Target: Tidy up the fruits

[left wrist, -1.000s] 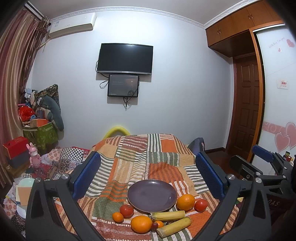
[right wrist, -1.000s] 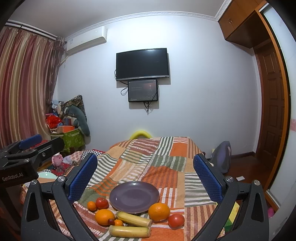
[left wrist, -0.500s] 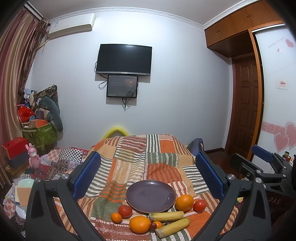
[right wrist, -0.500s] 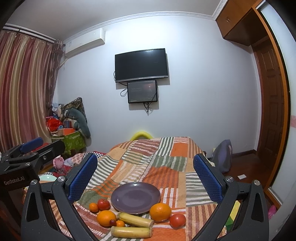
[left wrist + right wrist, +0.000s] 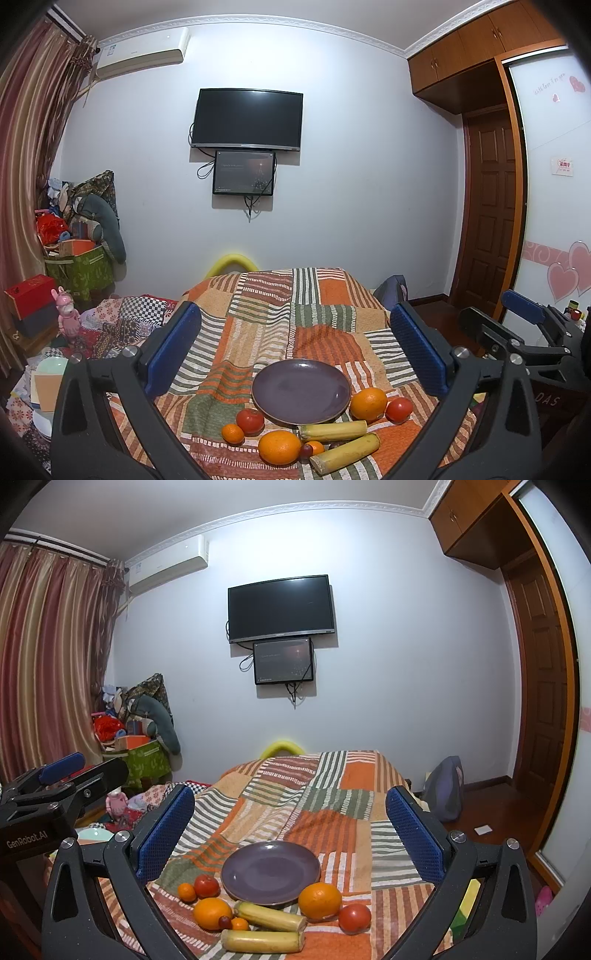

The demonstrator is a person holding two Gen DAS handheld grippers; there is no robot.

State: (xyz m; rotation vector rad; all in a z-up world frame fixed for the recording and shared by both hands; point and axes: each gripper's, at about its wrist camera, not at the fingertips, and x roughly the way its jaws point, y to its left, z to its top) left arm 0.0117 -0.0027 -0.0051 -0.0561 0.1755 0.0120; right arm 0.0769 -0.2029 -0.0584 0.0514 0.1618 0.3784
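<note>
Here, the left gripper [image 5: 295, 347] and right gripper [image 5: 290, 823] are held wide apart and empty above the patchwork cloth [image 5: 314, 325]. The fruits [image 5: 258, 904] are clustered along the purple plate's [image 5: 270, 871] near rim; bare cloth is seen beyond its far edge.

Between the fingers, a glossy, smooth purple plate [image 5: 301, 391] sits on a matt woven patchwork cloth [image 5: 295, 325]. Blue finger pads [image 5: 166, 834] look rough, dimpled; black frames, matt plastic.
</note>
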